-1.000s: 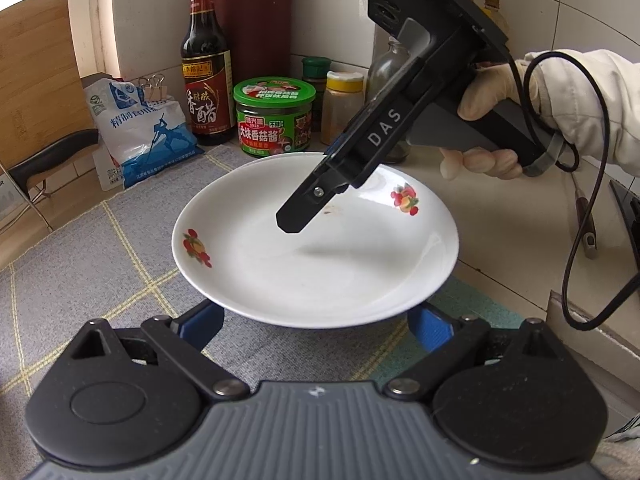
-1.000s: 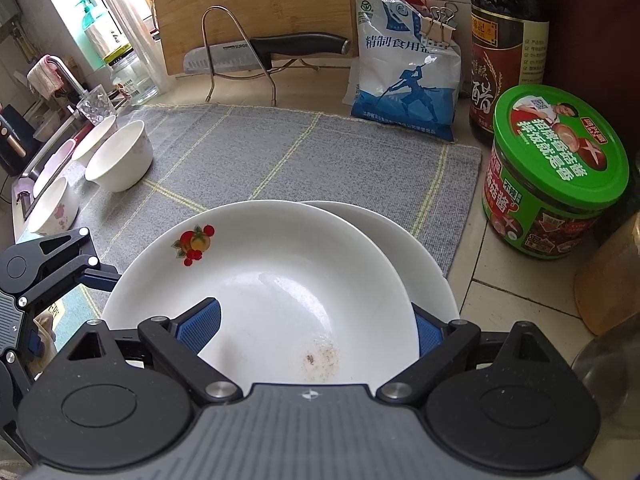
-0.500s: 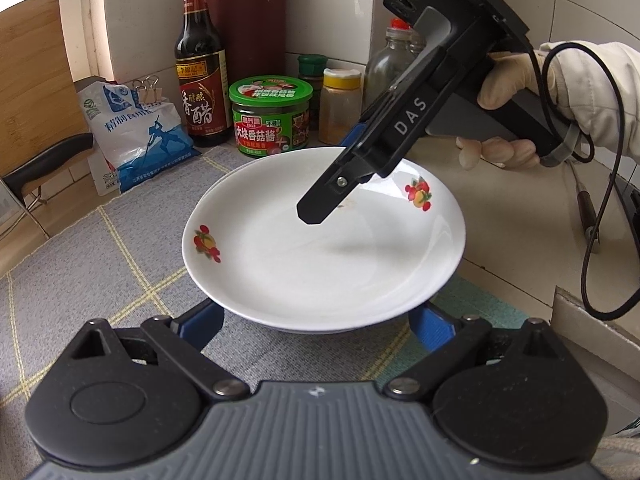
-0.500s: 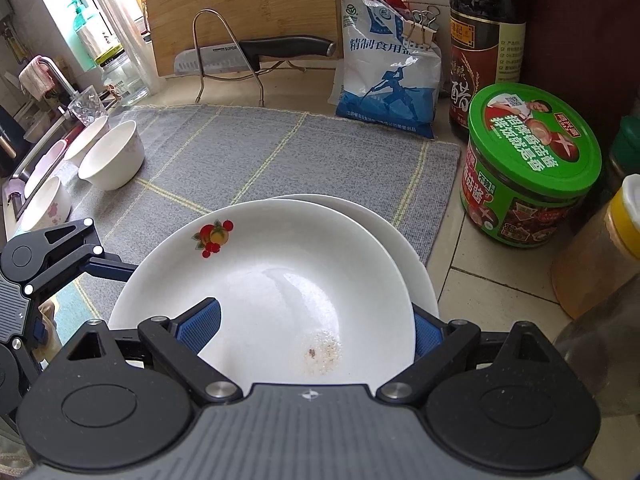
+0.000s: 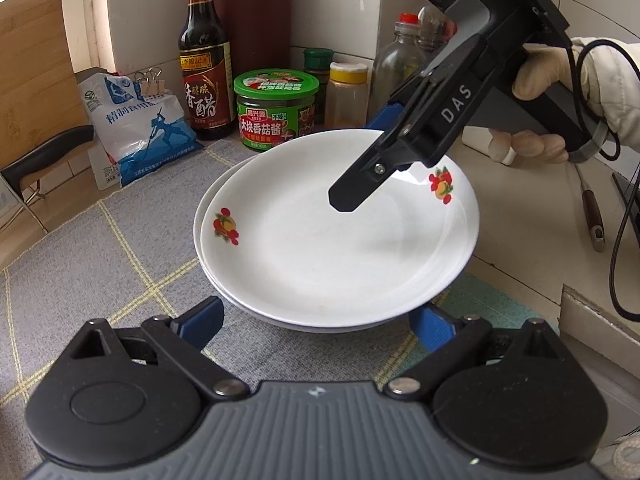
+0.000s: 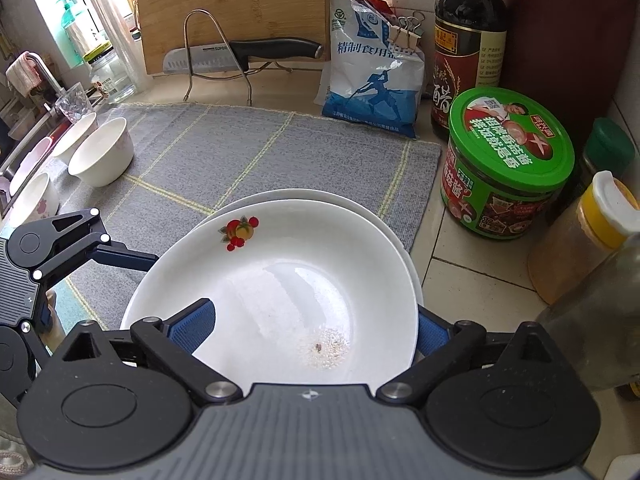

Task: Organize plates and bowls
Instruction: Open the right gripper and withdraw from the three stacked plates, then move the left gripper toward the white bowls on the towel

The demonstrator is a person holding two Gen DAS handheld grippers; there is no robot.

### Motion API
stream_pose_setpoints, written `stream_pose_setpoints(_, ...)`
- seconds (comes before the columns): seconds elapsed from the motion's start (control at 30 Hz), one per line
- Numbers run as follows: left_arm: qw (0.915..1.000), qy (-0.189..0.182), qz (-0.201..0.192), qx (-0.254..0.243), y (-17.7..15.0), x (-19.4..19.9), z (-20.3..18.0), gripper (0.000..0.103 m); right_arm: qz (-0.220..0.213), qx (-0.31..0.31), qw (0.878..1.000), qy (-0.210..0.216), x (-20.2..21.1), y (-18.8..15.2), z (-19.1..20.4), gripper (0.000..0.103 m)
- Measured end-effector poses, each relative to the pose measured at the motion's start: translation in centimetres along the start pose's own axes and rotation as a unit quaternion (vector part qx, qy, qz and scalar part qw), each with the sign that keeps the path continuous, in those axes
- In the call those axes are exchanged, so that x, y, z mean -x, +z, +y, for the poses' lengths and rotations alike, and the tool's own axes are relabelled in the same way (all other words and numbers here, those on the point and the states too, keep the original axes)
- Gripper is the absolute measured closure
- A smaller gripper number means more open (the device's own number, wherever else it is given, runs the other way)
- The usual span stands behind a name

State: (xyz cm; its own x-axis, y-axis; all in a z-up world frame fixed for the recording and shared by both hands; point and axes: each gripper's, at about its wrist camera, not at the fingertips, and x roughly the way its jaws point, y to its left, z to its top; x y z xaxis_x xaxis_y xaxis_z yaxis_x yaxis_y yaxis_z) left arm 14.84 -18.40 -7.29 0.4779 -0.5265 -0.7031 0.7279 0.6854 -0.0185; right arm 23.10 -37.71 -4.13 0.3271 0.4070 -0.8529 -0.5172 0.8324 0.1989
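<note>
The lower plate (image 6: 394, 236) is almost fully hidden under the fruit-printed plate (image 6: 280, 288); only its far rim shows. The right gripper (image 6: 312, 320) points steeply down, held by a gloved hand (image 5: 536, 80). Its jaws have just been opening and now stand wide, with the plate's near edge between the blue pads (image 6: 192, 326); whether they touch it I cannot tell. The left gripper (image 5: 316, 324) slants down at the stack's other side, its jaws also open, its pads beside the rim. Both plates lie flat on the grey mat (image 6: 240, 148), before the green jar (image 6: 504, 168). Some crumbs (image 6: 324, 348) sit near the right jaws.
</note>
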Motion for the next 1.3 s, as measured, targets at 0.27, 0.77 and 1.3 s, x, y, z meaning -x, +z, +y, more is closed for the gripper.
stream_pose_setpoints(0.27,1.0,0.0,-0.002,-0.003,0.0,0.2,0.0,0.004,0.005,-0.004,0.999,-0.033,0.1,0.0,0.5,0.0)
stream_pose_setpoints(0.77,0.9999,-0.004,-0.009,-0.008,-0.2,0.5,0.2,0.004,-0.001,0.014,0.995,-0.094,0.9,-1.4,2.9,0.0)
stream_pose_setpoints(1.3,0.9963,0.064,-0.039,0.042,-1.1,5.4,1.8,0.004,-0.098,0.04,0.986,-0.131,2.3,-0.6,8.6,0.0)
